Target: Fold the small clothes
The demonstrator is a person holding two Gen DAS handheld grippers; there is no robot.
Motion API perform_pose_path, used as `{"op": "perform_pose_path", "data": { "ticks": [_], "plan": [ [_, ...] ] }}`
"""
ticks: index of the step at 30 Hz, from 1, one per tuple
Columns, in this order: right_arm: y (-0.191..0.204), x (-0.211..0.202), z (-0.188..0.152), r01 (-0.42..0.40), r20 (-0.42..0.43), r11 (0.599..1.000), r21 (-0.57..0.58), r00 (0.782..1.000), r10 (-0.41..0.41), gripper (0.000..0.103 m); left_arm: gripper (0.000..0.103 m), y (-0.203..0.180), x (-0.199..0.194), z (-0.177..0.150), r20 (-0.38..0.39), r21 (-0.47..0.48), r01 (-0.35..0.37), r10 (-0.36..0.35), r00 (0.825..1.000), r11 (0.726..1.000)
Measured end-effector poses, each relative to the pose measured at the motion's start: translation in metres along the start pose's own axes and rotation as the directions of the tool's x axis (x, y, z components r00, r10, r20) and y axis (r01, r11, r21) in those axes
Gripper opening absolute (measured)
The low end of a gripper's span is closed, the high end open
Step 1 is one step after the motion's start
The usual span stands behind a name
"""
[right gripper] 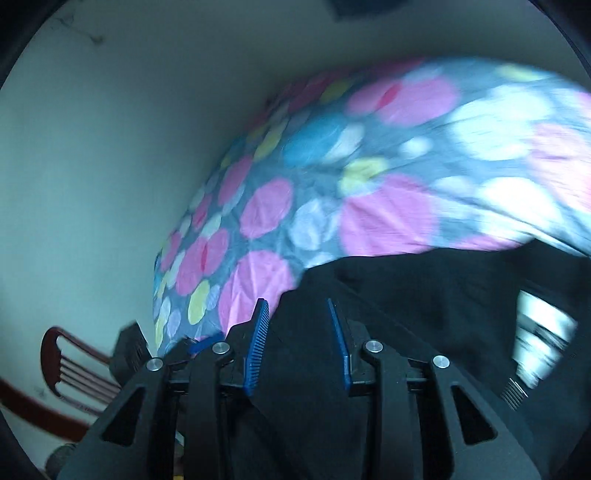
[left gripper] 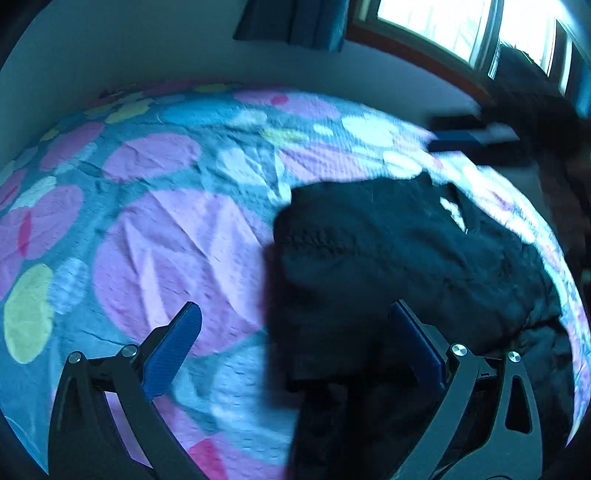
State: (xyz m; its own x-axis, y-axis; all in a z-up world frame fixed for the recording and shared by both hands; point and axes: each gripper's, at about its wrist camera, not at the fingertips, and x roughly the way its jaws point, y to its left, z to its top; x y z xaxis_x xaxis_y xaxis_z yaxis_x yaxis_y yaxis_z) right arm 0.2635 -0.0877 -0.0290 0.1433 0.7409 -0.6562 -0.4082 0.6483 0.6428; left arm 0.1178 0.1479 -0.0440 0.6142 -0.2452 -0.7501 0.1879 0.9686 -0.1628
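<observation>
Spread wide with nothing between its blue pads, the left gripper (left gripper: 295,332) is held over the near edge of a black garment (left gripper: 406,258), which is heaped on the bed's spotted bedspread (left gripper: 166,229). The right gripper (right gripper: 299,339) is seen partly closed with dark cloth between its pads; whether that cloth is actually pinched cannot be told. No neat fold is visible, so most of the folding is judged to remain.

The left wrist view looks down across the bedspread (left gripper: 166,229) toward the window (left gripper: 443,33). The right wrist view sits low, close over the dark garment (right gripper: 406,295), facing the wall (right gripper: 110,166). Both share bedspread and garment.
</observation>
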Motion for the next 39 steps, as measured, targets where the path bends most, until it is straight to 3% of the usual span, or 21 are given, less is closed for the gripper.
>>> {"op": "perform_pose_path", "data": {
  "ticks": [4,10,13,20,22,23,24,31,34,36,39],
  "plan": [
    [0.002,0.079,0.034,0.046,-0.155,0.999,-0.01,0.987,-0.047,0.033,0.101,0.005,0.015,-0.015,-0.05,-0.022,0.036,-0.037,0.998,0.999],
    [-0.012,0.14,0.045,0.043,-0.327,0.998,0.043,0.945,-0.026,0.033,0.101,0.005,0.018,-0.018,-0.048,-0.038,0.033,-0.035,0.998,0.999],
    [-0.01,0.155,0.042,0.064,-0.421,0.998,0.029,0.906,-0.046,0.034,0.101,0.006,0.018,-0.017,-0.053,-0.043,0.037,-0.039,0.998,0.998],
    [0.01,0.156,0.037,0.104,-0.501,0.993,-0.048,0.858,-0.114,0.033,0.101,0.005,0.019,-0.018,-0.057,-0.036,0.028,-0.03,0.998,0.999],
    [0.011,0.161,0.036,0.114,-0.513,0.992,-0.047,0.849,-0.122,0.025,0.101,0.004,0.019,-0.018,-0.057,-0.032,0.023,-0.025,0.998,0.999],
    [0.013,0.164,0.035,0.109,-0.512,0.993,-0.037,0.852,-0.112,0.009,0.101,0.004,0.019,-0.018,-0.057,-0.031,0.022,-0.024,0.998,0.999],
    [0.013,0.165,0.034,0.085,-0.509,0.996,-0.019,0.857,-0.083,0.003,0.101,0.005,0.02,-0.018,-0.058,-0.031,0.022,-0.024,0.998,0.999],
    [0.011,0.168,0.041,-0.018,-0.342,0.993,0.116,0.938,0.057,0.002,0.101,0.0,0.024,-0.02,-0.072,-0.001,-0.01,0.01,0.997,1.0],
    [-0.004,0.177,0.041,-0.057,-0.299,0.98,0.193,0.948,0.114,0.002,0.101,-0.002,0.026,-0.021,-0.082,0.017,-0.028,0.029,0.996,0.999],
    [-0.02,0.176,0.045,-0.141,-0.209,0.948,0.284,0.956,0.205,0.002,0.101,-0.004,0.027,-0.022,-0.087,0.025,-0.037,0.039,0.995,0.999],
    [-0.031,0.175,0.05,-0.124,-0.148,0.941,0.314,0.973,0.178,0.002,0.101,-0.002,0.026,-0.022,-0.084,0.019,-0.03,0.031,0.996,0.999]
  ]
}}
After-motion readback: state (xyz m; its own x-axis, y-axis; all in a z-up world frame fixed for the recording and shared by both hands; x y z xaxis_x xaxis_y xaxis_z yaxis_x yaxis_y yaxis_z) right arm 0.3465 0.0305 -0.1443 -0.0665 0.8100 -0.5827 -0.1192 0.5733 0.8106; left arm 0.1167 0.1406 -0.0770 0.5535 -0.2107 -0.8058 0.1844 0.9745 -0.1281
